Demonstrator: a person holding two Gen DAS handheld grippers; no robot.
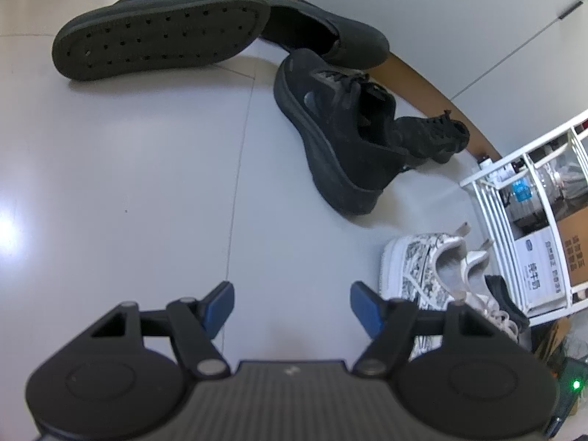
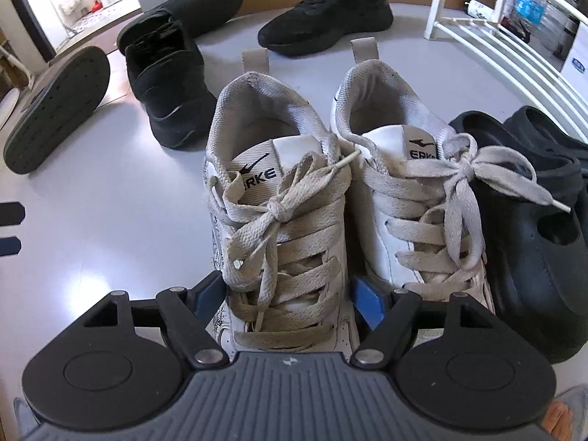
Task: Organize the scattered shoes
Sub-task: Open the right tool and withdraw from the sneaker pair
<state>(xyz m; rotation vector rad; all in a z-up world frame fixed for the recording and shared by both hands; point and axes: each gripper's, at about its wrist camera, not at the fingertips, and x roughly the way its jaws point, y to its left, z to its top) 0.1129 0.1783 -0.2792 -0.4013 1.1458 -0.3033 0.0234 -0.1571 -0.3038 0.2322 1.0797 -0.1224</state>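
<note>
My right gripper (image 2: 286, 297) straddles the toe of the left white lace-up sneaker (image 2: 279, 191), one blue pad (image 2: 364, 305) wedged between it and its twin (image 2: 415, 191), the other against its outer side; it looks shut on that shoe. The pair stands side by side on the floor, next to black clogs (image 2: 533, 228). My left gripper (image 1: 292, 305) hovers open over bare floor with nothing between its fingers. Ahead of it lie a black sneaker (image 1: 338, 128), a second black sneaker (image 1: 433, 139), and two black slip-ons, one tipped on its side (image 1: 161, 33), one upright (image 1: 330, 36).
A white wire rack (image 1: 533, 220) with boxes and bottles stands at the right, close behind the white pair (image 1: 422, 268). A wooden skirting (image 1: 422, 77) runs along the wall behind the black shoes. Grey tiled floor (image 1: 128, 165) stretches to the left.
</note>
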